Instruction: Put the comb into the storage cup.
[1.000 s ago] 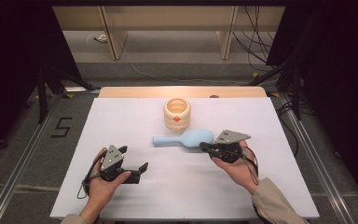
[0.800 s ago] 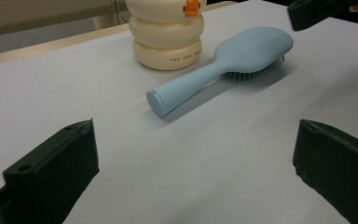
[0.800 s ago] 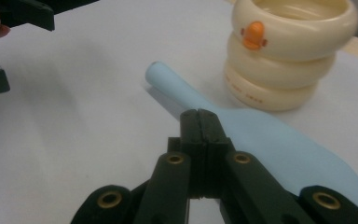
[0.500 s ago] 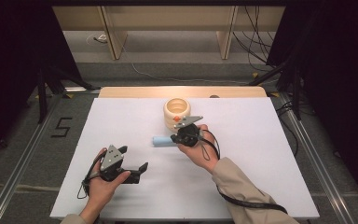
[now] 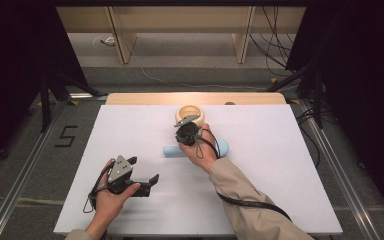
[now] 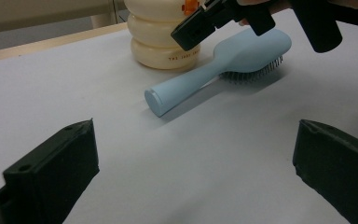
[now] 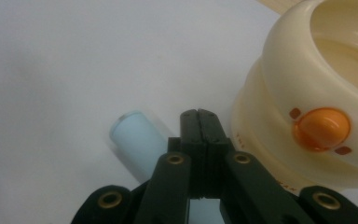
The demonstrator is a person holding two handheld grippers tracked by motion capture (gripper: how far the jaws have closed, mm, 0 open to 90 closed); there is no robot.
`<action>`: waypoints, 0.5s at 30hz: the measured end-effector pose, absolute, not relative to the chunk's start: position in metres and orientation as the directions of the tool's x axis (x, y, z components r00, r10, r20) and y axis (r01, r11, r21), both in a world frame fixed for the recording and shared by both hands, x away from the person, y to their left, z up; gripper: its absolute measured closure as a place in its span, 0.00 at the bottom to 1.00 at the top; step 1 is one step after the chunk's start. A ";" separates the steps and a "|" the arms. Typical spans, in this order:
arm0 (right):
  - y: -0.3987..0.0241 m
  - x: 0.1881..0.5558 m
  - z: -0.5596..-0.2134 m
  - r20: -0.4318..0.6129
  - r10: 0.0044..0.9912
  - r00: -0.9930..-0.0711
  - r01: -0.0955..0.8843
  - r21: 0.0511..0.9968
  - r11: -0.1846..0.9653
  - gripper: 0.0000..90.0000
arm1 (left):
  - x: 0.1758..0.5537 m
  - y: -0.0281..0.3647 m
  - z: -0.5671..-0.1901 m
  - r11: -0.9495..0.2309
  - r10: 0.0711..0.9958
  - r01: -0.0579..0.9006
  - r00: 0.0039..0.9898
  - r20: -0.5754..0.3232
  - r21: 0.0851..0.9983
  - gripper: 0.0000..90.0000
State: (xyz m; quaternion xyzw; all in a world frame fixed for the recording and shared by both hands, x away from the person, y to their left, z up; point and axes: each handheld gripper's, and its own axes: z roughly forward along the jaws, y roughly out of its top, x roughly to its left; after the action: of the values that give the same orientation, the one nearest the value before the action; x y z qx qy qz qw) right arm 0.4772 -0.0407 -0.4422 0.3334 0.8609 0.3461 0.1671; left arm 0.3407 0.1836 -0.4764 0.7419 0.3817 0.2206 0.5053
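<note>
Now right claw closed, hovering above blue hairbrush handle, beside cream pot.

High view: fixed above the person's edge, faces forward and down, far enough to take in the whole white counter. Left gripper view: low, near the surface, looks across it between its own fingers. Right gripper view: very close, tilted down. All three share the pale blue plastic hairbrush and cream ribbed plastic pot.
</note>
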 end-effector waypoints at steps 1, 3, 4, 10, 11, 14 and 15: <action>-0.040 0.479 -0.443 -0.057 0.695 -0.717 0.465 0.703 0.537 1.00 | 0.341 0.184 -0.476 -0.199 0.789 0.343 0.611 -0.057 0.918 0.00; -0.039 0.483 -0.447 -0.057 0.702 -0.709 0.478 0.693 0.539 1.00 | 0.340 0.184 -0.476 -0.199 0.789 0.343 0.611 -0.058 0.918 0.00; -0.038 0.484 -0.449 -0.053 0.709 -0.703 0.490 0.687 0.537 1.00 | 0.340 0.184 -0.476 -0.199 0.789 0.343 0.611 -0.058 0.918 0.00; -0.037 0.488 -0.454 -0.065 0.715 -0.696 0.496 0.677 0.544 1.00 | 0.341 0.184 -0.477 -0.200 0.789 0.345 0.612 -0.058 0.917 0.00; -0.037 0.489 -0.454 -0.065 0.716 -0.696 0.496 0.677 0.544 1.00 | 0.341 0.184 -0.477 -0.200 0.789 0.345 0.612 -0.058 0.917 0.00; -0.035 0.490 -0.457 -0.066 0.714 -0.697 0.502 0.666 0.551 1.00 | 0.341 0.184 -0.476 -0.200 0.789 0.344 0.612 -0.058 0.917 0.00; -0.035 0.491 -0.458 -0.065 0.717 -0.694 0.507 0.663 0.551 1.00 | 0.341 0.184 -0.476 -0.198 0.789 0.345 0.611 -0.059 0.918 0.00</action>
State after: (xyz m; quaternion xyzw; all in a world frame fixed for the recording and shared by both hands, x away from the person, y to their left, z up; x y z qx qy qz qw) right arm 0.4906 -0.0348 -0.4584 0.3538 0.8647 0.3153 0.1665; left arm 0.3408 0.1840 -0.4764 0.7421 0.3819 0.2201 0.5049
